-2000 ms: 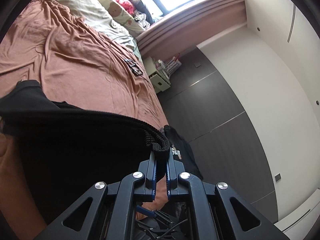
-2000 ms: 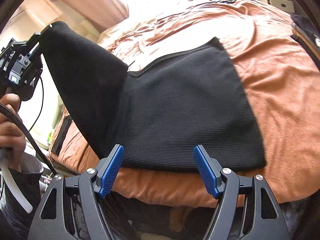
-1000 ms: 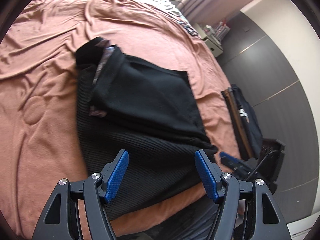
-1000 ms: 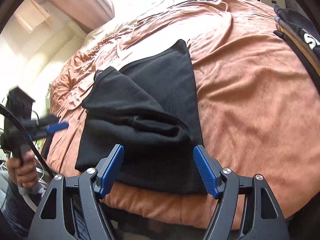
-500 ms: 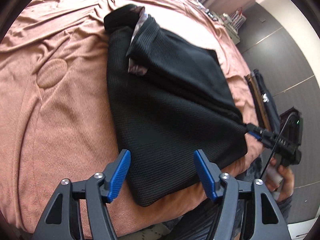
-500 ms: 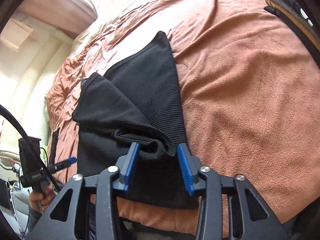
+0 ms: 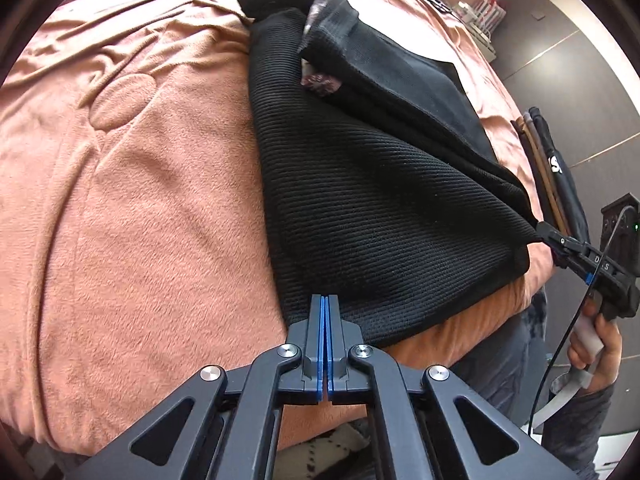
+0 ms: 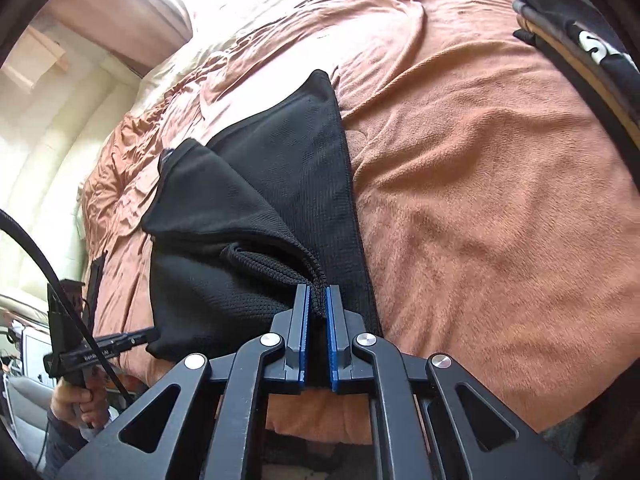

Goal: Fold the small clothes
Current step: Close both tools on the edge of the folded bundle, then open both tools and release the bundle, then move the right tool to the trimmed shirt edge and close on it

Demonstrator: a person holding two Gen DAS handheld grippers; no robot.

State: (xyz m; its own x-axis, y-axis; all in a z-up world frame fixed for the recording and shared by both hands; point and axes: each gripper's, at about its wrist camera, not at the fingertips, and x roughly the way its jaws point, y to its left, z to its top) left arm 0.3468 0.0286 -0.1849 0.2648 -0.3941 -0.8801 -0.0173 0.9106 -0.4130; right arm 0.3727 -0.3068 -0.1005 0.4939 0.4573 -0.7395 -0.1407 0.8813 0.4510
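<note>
Seemingly, at the left view's centre, the left gripper [image 7: 324, 312] pinches the black garment [image 7: 380, 208]'s thin near hem, which may slip, while in the right view the right gripper [image 8: 317, 300] clamps a bunched corner at centre, likely dragging folds askew across the bed [image 8: 500, 200].

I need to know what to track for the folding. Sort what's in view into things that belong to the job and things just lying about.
In the job:
black ribbed garment, half folded on the bed
left gripper, shut at its near hem
right gripper, shut on its bunched corner

Lying about:
terracotta blanket underneath
stack of folded clothes at the bed's edge
shelf unit by the wall
</note>
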